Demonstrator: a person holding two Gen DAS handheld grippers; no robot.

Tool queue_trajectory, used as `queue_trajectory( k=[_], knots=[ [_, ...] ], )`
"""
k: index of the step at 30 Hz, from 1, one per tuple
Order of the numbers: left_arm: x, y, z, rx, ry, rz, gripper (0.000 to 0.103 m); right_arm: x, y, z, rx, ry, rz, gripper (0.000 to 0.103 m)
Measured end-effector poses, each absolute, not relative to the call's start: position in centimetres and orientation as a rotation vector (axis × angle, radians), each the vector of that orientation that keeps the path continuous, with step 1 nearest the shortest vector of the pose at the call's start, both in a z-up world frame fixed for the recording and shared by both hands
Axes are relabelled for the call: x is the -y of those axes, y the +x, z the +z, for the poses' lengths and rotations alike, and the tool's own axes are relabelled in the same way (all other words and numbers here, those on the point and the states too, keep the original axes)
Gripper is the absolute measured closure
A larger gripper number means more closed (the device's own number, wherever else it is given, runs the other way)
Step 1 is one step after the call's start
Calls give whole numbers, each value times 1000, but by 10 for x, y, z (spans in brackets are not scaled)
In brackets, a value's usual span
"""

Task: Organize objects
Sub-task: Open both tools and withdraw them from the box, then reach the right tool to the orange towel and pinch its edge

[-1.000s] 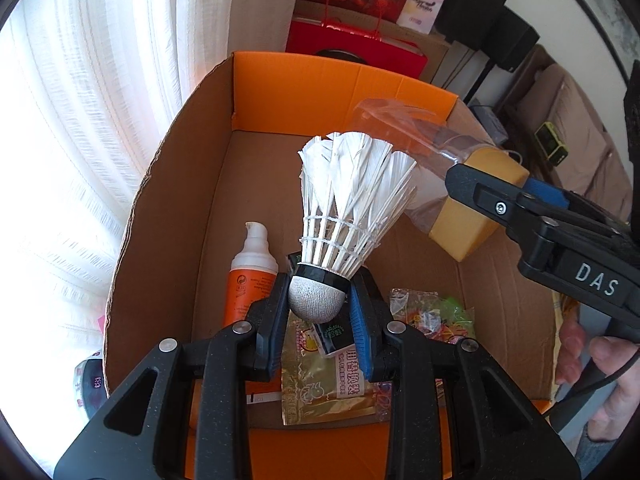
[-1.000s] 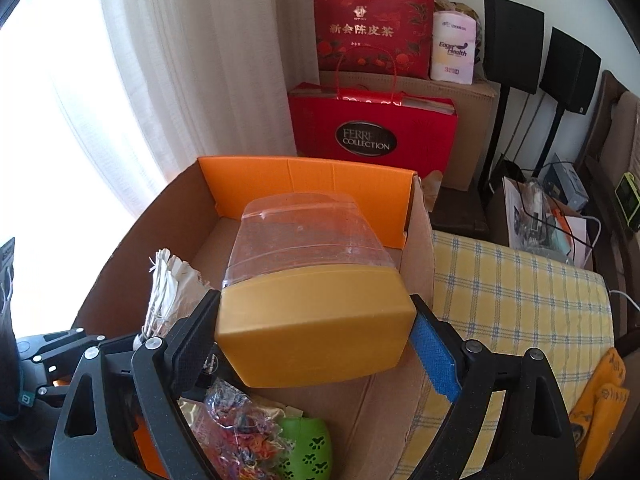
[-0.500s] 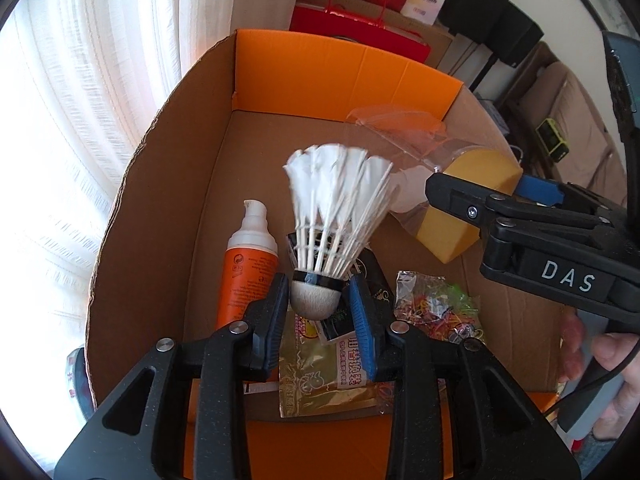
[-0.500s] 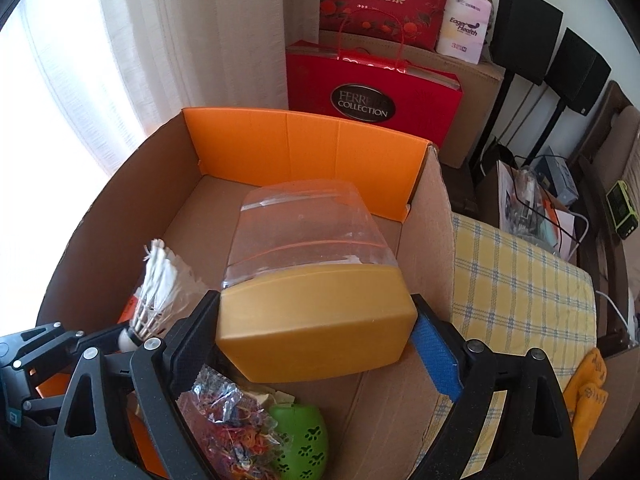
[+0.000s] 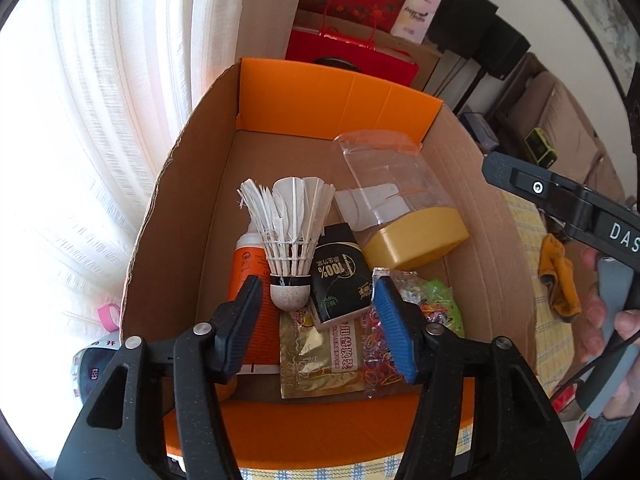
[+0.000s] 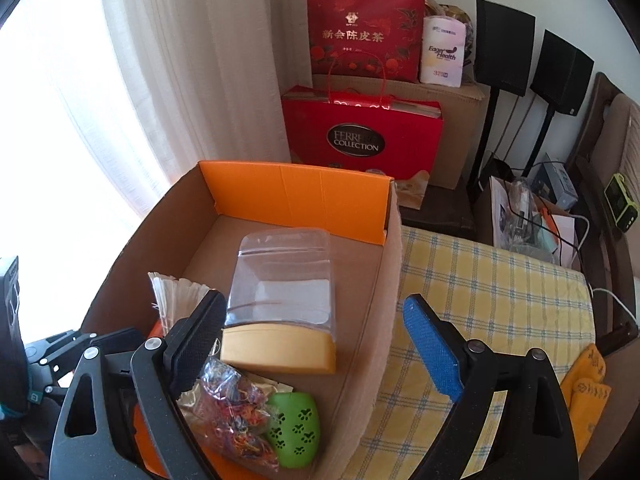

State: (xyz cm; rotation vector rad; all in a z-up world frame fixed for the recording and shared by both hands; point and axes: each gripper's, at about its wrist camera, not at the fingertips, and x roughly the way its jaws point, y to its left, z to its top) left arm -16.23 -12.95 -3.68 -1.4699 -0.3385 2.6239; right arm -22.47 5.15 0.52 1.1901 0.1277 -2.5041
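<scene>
An open cardboard box (image 5: pixel 168 208) with orange flaps holds the objects. A white feather shuttlecock (image 5: pixel 290 236) rests in it on an orange pump bottle (image 5: pixel 244 268), next to a black packet (image 5: pixel 340 272). A clear container with a yellow lid (image 5: pixel 400 212) lies on the box floor; it also shows in the right wrist view (image 6: pixel 280 304). My left gripper (image 5: pixel 320 320) is open and empty just above the shuttlecock's cork. My right gripper (image 6: pixel 316 344) is open and empty above the container.
The box also holds a gold sachet (image 5: pixel 316 356), a bag of coloured rubber bands (image 6: pixel 232 412) and a green paw-print case (image 6: pixel 294 428). A yellow checked cloth (image 6: pixel 480 292) lies right of the box. Red gift bags (image 6: pixel 360 132) and black speakers (image 6: pixel 504 52) stand behind.
Both grippers have opened and drawn back. The shuttlecock has left my left gripper and the yellow-lidded container has left my right gripper; both now lie in the box.
</scene>
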Motion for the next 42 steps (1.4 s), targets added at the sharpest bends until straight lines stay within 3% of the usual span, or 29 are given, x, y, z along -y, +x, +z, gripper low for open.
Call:
queue_trajectory(
  k=[8,14,20,29,42],
  knots=[
    [116,-152,-13,344,-1367,2645,16,-86,-206,11,-110,1208,-2518,10],
    [101,-147,-1,325,-1317,2636,1,-116,-190,12,-98,1210,-2558,6],
    [83,-144,3,307,-1289,2612,0,-150,-175,12,-50,1214,-2610,0],
    [48,-129,23,363,-1135,2549,0,-201,-154,14,-28,1232,-2679,0],
    [-60,-126,31,187,-1104,2393,0,-317,-135,16,77,1354,-2825,1]
  ],
)
